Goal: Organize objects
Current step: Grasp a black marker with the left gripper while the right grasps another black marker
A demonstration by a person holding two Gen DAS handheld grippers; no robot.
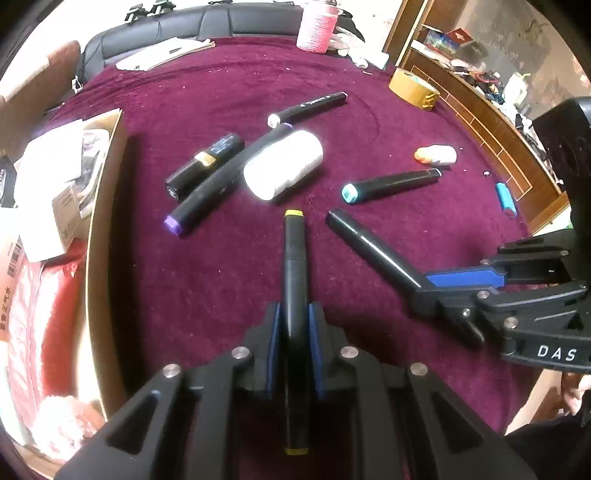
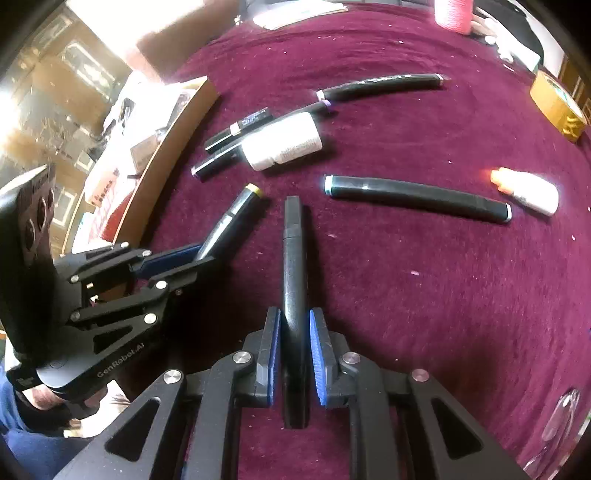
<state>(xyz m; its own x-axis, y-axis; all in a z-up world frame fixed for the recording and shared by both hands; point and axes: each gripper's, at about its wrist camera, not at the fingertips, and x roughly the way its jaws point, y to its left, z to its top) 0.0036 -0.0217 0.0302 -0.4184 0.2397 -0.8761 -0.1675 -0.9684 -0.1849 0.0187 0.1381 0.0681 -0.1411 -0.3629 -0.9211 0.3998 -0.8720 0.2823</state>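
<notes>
My left gripper (image 1: 294, 314) is shut on a black marker with yellow ends (image 1: 293, 266), held above the maroon cloth; it also shows in the right wrist view (image 2: 232, 218). My right gripper (image 2: 294, 321) is shut on a plain black marker (image 2: 293, 258), seen in the left wrist view (image 1: 369, 245) at right. On the cloth lie a teal-capped marker (image 1: 391, 184), a purple-capped marker (image 1: 207, 195), a white-capped marker (image 1: 310, 105), a black and gold tube (image 1: 203, 166) and a white bottle (image 1: 282, 166).
A cardboard box (image 1: 107, 206) with packets stands at the left. A small orange-capped white bottle (image 1: 436, 154), a blue item (image 1: 505, 197), a tape roll (image 1: 413, 88) and a pink yarn cone (image 1: 317, 26) sit farther off. A wooden shelf edge (image 1: 491, 122) borders the right.
</notes>
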